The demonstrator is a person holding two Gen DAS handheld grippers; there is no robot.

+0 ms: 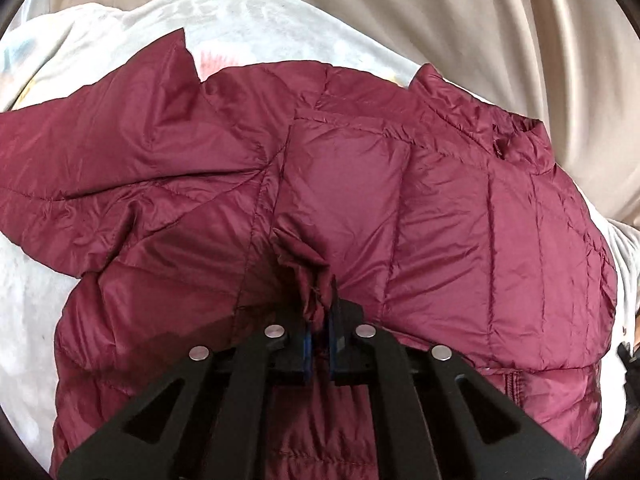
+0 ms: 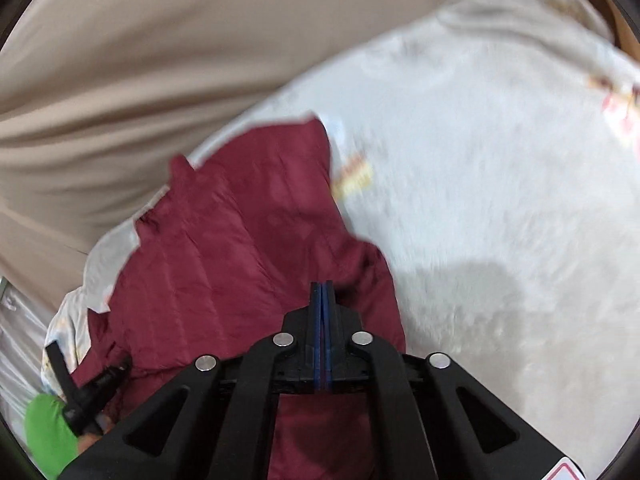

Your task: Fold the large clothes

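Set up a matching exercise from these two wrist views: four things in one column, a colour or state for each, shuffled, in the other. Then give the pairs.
Things:
1. jacket
2. blanket
3. left gripper
4. right gripper

Descriptions:
A. shut, nothing between the pads
B. maroon, quilted
C. pinching a bunched fold of fabric
D. whitish, fuzzy, lying under the garment

Pairs: 1-B, 2-D, 3-C, 4-A

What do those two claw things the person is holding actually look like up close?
Both look alike: the left gripper and right gripper are matte black plastic, with angular arms that have triangular cut-outs, round silver pins at the joints and thin blue pads lining the fingers. The right one carries a red-and-white sticker at its lower corner. A green sleeve shows behind.
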